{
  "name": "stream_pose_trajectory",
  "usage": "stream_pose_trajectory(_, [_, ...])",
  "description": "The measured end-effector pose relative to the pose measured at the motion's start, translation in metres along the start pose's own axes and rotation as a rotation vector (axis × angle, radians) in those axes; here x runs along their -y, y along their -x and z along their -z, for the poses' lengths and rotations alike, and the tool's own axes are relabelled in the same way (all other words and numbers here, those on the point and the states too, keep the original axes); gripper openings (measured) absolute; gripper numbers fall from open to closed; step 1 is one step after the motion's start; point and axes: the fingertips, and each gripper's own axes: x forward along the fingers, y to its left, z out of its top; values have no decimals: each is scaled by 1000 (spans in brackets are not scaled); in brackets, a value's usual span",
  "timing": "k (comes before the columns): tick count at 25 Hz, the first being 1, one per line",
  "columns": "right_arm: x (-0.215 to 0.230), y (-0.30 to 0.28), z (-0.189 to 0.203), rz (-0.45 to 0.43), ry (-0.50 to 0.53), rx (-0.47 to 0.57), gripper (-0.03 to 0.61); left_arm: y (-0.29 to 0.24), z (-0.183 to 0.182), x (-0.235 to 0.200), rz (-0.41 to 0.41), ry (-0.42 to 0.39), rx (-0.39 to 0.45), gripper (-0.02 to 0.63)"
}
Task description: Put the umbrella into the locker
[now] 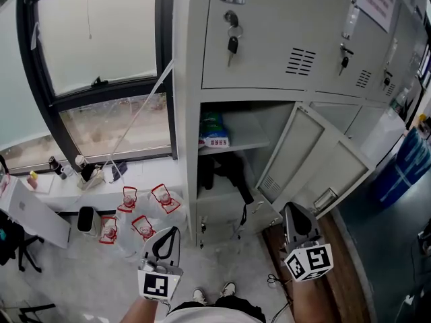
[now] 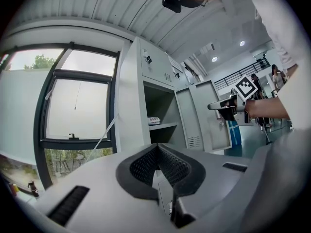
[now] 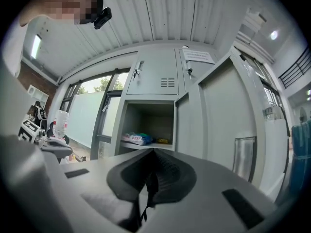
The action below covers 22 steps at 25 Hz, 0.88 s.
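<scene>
Grey steel locker bank [image 1: 269, 32]: I see one compartment standing open, its flat grey metal door [image 1: 296, 155] swung out to the right.
Black folded umbrella [image 1: 225, 172]: it lies inside the open compartment, in the lower part under the thin grey shelf [image 1: 250, 143]. It sits toward the front edge, and its thin black strap [image 1: 243, 214] hangs down over the front lip.
Green and blue packet [image 1: 213, 128]: sits at the left end of the shelf, near its front edge.
Left gripper [image 1: 168, 237]: I read its jaws as pressed together with nothing between them. It is low in front of the locker, left of the opening and well apart from the umbrella.
Right gripper [image 1: 289, 210]: jaws closed tip to tip. Its own view shows a thin dark strand in the seam, and I cannot tell what that is. It is near the lower edge of the open door, not touching the umbrella.
Small bunch of keys [image 1: 232, 42]: hangs from the lock of the shut door above the opening.
Clear plastic bags with red print [image 1: 145, 214]: on the floor, left of the locker.
</scene>
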Motion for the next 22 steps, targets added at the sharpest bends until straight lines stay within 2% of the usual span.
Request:
stream_pose_trajectory(8, [0, 17, -17, -36, -78, 46, 17, -4, -1, -3, -29, -11, -10, 21])
stream_pose_trajectory(16, [6, 30, -15, -61, -137, 39, 17, 6, -5, -17, -107, -7, -23, 21])
stream_pose_trajectory(22, [13, 45, -16, -46, -117, 26, 17, 17, -5, -27, -165, 1, -30, 21])
